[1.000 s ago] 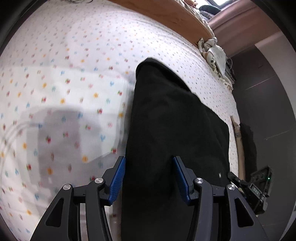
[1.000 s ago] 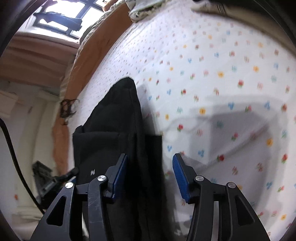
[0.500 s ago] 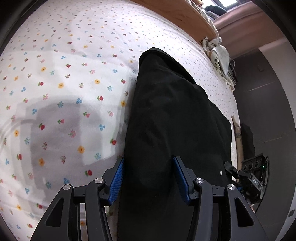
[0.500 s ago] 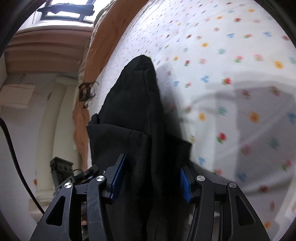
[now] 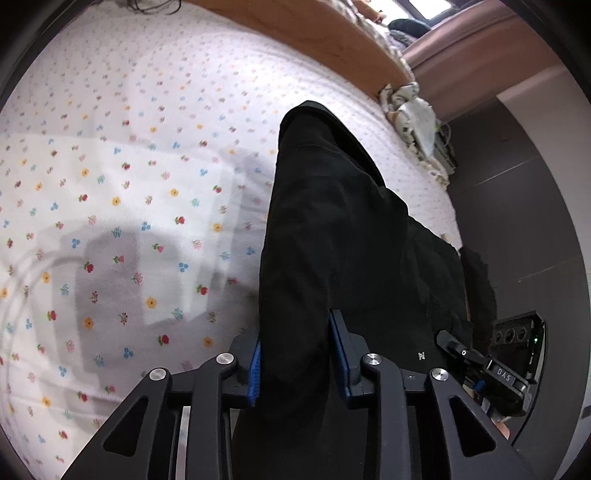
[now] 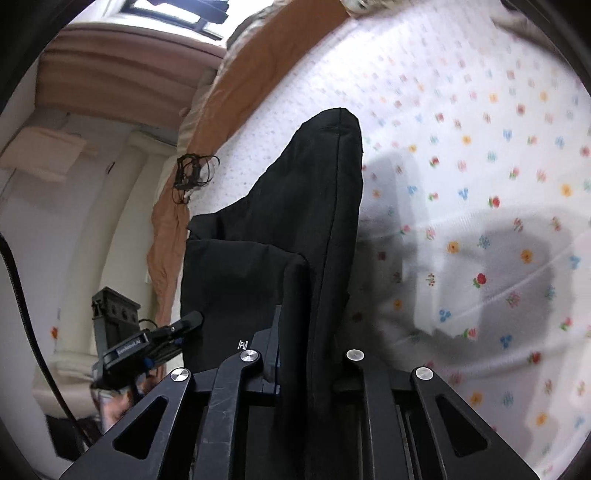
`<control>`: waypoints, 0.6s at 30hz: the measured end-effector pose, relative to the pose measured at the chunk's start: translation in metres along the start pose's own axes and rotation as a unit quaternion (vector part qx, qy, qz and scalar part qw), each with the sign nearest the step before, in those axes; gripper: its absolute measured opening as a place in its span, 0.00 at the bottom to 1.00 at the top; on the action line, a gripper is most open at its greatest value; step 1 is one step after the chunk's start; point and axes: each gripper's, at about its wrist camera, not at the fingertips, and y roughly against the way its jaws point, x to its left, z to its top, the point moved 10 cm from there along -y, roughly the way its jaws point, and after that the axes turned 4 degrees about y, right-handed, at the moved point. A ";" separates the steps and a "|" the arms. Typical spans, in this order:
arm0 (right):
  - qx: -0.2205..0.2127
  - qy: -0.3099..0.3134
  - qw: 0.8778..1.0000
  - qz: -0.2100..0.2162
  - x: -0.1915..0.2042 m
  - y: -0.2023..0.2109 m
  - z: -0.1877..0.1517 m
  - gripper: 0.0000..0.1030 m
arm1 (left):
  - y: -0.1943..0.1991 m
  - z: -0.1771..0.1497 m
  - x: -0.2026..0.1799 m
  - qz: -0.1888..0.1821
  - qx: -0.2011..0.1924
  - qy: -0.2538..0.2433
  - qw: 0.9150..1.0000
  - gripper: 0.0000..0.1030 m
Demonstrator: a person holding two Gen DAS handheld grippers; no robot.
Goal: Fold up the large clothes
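A large black garment (image 5: 343, 229) lies folded lengthwise on the flowered bedsheet (image 5: 129, 177), its near end lifted. My left gripper (image 5: 295, 354) is shut on its near edge; the blue pads press the cloth from both sides. In the right wrist view the same black garment (image 6: 295, 221) runs away from me, and my right gripper (image 6: 310, 350) is shut on its other near corner, the fingers buried in cloth. Each gripper shows in the other's view, the right one low at the right of the left wrist view (image 5: 480, 365) and the left one low at the left of the right wrist view (image 6: 147, 343).
A wooden headboard (image 5: 314, 33) runs along the bed's far side. A bundle of pale patterned cloth (image 5: 417, 122) sits at the far corner. A black hair tie (image 6: 192, 173) lies near an orange blanket edge (image 6: 166, 236). The bed's edge drops off beside the garment.
Both grippers have closed on the garment's near edge and lifted it slightly. The right jaws went from open around the cloth to shut; the left jaws narrowed onto it.
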 end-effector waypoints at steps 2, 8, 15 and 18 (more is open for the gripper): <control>-0.010 0.013 1.000 -0.010 0.010 0.010 -0.001 0.15 | 0.010 -0.001 -0.007 -0.006 -0.008 -0.006 1.000 0.30; -0.037 0.032 0.999 -0.018 0.038 0.040 -0.005 0.15 | 0.048 -0.008 -0.028 -0.033 -0.029 -0.028 0.999 0.29; -0.074 0.069 0.994 -0.034 0.079 0.084 -0.022 0.15 | 0.089 -0.025 -0.047 -0.059 -0.051 -0.047 0.996 0.29; -0.089 0.082 0.992 -0.035 0.096 0.101 -0.024 0.15 | 0.108 -0.034 -0.055 -0.066 -0.062 -0.057 0.994 0.29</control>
